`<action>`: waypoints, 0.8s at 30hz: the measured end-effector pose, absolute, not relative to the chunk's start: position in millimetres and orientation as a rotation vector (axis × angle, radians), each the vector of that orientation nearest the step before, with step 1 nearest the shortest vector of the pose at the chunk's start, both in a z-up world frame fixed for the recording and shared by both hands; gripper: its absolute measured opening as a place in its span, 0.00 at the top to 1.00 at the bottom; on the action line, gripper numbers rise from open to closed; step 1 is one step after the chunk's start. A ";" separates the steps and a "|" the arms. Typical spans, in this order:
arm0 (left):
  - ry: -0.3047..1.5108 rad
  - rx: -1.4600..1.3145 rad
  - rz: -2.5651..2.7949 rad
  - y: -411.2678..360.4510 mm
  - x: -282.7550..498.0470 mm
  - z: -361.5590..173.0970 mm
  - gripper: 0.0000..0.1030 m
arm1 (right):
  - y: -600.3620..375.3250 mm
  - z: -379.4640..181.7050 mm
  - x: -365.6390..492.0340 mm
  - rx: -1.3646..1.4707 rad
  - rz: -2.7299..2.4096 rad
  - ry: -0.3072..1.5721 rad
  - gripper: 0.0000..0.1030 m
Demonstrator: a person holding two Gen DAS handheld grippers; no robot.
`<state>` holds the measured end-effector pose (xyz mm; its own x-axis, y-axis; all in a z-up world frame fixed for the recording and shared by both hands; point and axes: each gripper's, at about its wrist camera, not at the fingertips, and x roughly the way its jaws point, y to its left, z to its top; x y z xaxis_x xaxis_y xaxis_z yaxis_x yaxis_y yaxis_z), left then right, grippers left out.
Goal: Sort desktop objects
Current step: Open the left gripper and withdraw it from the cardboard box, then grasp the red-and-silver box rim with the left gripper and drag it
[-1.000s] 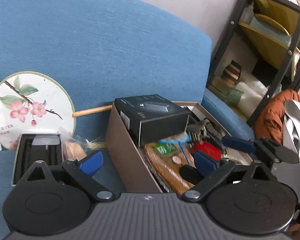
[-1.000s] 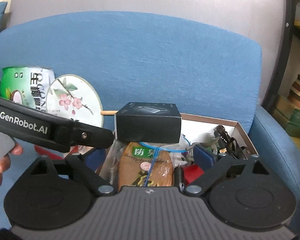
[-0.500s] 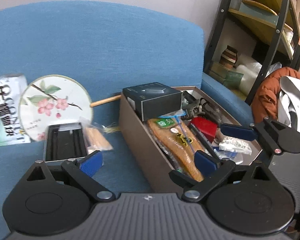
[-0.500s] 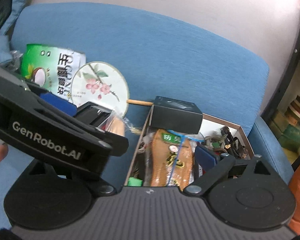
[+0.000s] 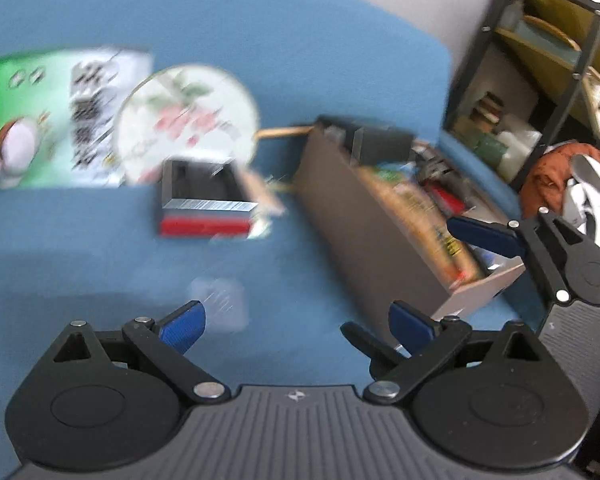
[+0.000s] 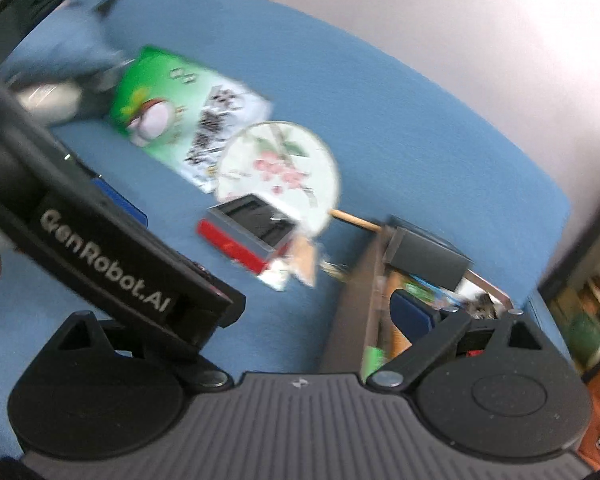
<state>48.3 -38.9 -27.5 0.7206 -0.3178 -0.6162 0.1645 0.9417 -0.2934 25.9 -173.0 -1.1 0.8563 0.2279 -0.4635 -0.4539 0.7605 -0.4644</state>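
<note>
A brown cardboard box (image 5: 364, 220) full of desktop items sits on a blue sofa seat; it also shows in the right wrist view (image 6: 356, 300). A black box (image 5: 380, 144) lies at its far end, a tan packet (image 5: 432, 216) along its middle. Left of it lie an open black and red case (image 5: 204, 200), a round flowered fan (image 5: 188, 120) and a green and white bag (image 5: 40, 120). My left gripper (image 5: 296, 320) is open and empty above the seat. My right gripper (image 6: 268, 300) is open and empty; its fingers (image 5: 484, 236) hang over the box's near end.
A small pale item (image 5: 220, 304) lies on the seat near my left fingers, too blurred to name. A black shelf unit (image 5: 540, 80) stands at the right, with an orange cloth and white plastic (image 5: 572, 184) below it. The left gripper's body (image 6: 100, 240) crosses the right wrist view.
Both grippers have pulled back and swung left from the box. The case, fan and green bag now fill more of the view. Both stay open and empty. The frames are motion blurred.
</note>
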 end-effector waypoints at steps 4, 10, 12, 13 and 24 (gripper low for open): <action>0.757 -0.233 -0.204 -16.3 48.7 -49.3 0.02 | -146.4 -23.1 22.0 -0.610 0.483 0.419 0.08; 0.743 -0.274 -0.153 13.9 70.1 -55.8 0.02 | -127.3 -39.2 49.6 -0.522 0.498 0.468 0.08; 0.723 -0.283 -0.152 20.9 81.8 -54.8 0.03 | -127.4 -40.8 66.8 -0.458 0.483 0.491 0.08; 0.718 -0.287 -0.151 23.7 87.4 -54.4 0.03 | -127.6 -41.7 74.3 -0.425 0.475 0.499 0.08; 0.750 -0.338 -0.182 31.8 177.4 -73.1 0.19 | -126.4 -71.6 156.8 -0.253 0.400 0.535 0.20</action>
<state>177.4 31.8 -73.1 0.7194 -0.2808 -0.6353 0.0421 0.9306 -0.3636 156.8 -126.4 -71.6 0.7862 0.3021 -0.5391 -0.4318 0.8926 -0.1295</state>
